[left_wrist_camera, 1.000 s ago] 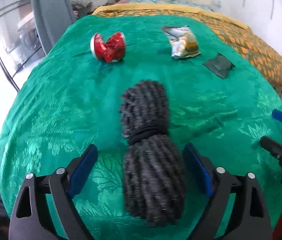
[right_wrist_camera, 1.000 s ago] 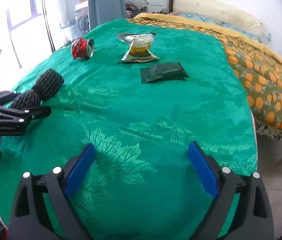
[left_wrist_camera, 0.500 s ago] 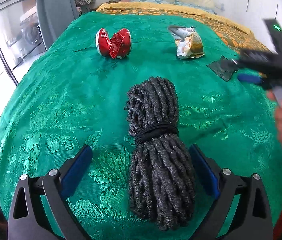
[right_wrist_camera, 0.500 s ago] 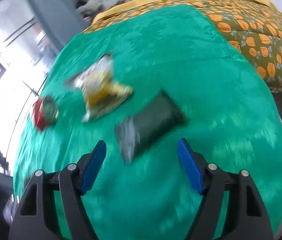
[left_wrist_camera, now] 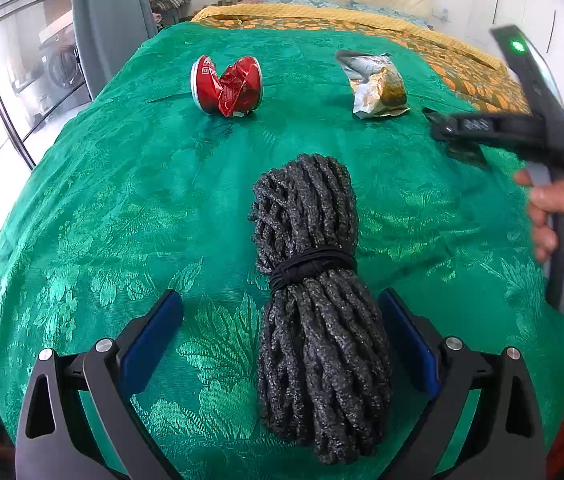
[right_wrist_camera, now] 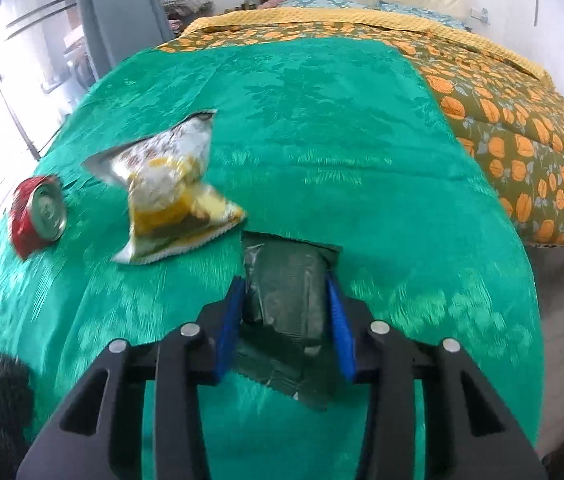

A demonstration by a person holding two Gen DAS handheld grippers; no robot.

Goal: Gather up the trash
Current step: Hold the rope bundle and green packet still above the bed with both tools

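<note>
Since the earlier frame my right gripper [right_wrist_camera: 286, 304] has swung across the green bedspread [right_wrist_camera: 322, 120] and its jaws have just been closing; they now pinch the dark green packet [right_wrist_camera: 282, 280] near the spread's right edge. Only the right wrist view shows that grip. My left gripper [left_wrist_camera: 282, 336] has not moved, jaws wide and apart from the grey rope bundle [left_wrist_camera: 310, 320] between them. Crushed red can [left_wrist_camera: 226, 88] and yellow snack bag [left_wrist_camera: 378, 84] lie toward the far edge.

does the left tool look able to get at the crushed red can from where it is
Probably yes, with a reach. The left tool is open, but the rope bundle lies between its fingers, straight in line with the crushed red can.
</note>
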